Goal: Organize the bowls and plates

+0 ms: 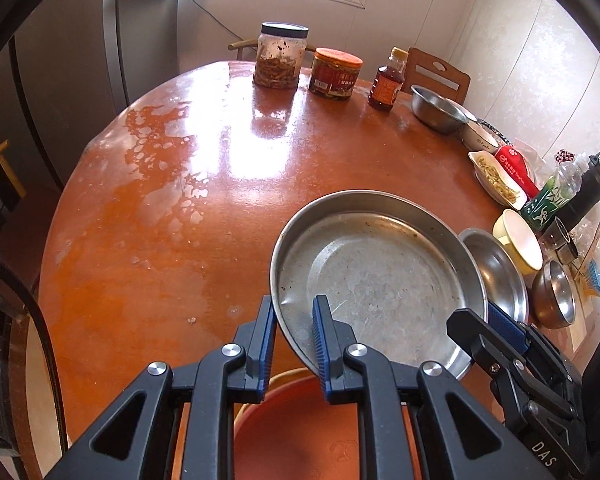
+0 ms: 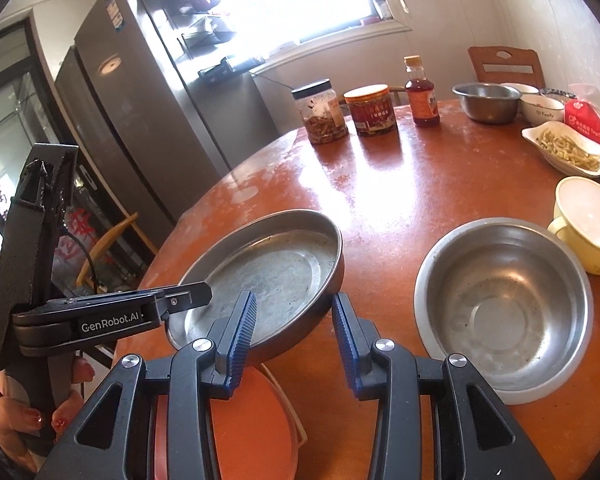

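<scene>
Lifting metal pan (image 1: 374, 276): left gripper (image 1: 294, 334) clamped on rim, right gripper (image 2: 294, 330) pinching opposite rim; next, set down into steel bowl (image 2: 504, 308).

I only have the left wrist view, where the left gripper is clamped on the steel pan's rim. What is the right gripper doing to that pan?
Observer: The right gripper straddles the near rim of the steel pan, one finger inside, one against the outer wall.
Operator: Is the pan resting on the table?
Observer: It seems not. Its dark underside shows, tilted, above an orange plate at the edge of the table.
Operator: Who holds the left gripper?
Observer: A hand with red-painted nails grips the handle of the left gripper.
</scene>
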Action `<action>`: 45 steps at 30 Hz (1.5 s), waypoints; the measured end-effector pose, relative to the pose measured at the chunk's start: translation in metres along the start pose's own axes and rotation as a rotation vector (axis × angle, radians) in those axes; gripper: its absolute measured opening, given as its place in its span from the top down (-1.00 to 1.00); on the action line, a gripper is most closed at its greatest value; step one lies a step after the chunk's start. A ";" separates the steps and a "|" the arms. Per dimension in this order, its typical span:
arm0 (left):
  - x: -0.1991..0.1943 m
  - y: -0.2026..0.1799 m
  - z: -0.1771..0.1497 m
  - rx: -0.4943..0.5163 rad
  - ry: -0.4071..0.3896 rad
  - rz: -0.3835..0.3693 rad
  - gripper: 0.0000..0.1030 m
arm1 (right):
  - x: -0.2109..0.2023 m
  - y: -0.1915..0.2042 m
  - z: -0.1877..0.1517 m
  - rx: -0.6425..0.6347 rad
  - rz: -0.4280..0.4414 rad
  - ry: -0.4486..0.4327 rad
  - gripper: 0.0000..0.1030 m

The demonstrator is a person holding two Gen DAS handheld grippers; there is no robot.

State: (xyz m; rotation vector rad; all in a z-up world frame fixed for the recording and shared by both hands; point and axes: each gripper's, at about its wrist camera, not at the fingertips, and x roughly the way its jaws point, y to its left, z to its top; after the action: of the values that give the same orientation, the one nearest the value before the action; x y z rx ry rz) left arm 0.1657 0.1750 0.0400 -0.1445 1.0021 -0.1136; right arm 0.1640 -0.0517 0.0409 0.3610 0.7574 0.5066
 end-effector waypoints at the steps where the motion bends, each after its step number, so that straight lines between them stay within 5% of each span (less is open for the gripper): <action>1: -0.003 -0.001 -0.002 -0.002 -0.007 0.003 0.66 | -0.002 0.000 -0.001 -0.003 0.004 -0.002 0.20; 16: -0.044 -0.012 -0.031 -0.028 -0.070 0.013 0.64 | -0.038 0.009 -0.010 -0.059 0.053 -0.023 0.19; 45: -0.055 -0.005 -0.097 -0.138 -0.152 0.079 0.64 | -0.051 0.025 -0.044 -0.186 0.100 0.020 0.18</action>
State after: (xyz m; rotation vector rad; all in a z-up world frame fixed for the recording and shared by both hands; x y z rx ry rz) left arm 0.0541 0.1724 0.0355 -0.2359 0.8625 0.0387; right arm 0.0927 -0.0535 0.0517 0.2213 0.7075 0.6706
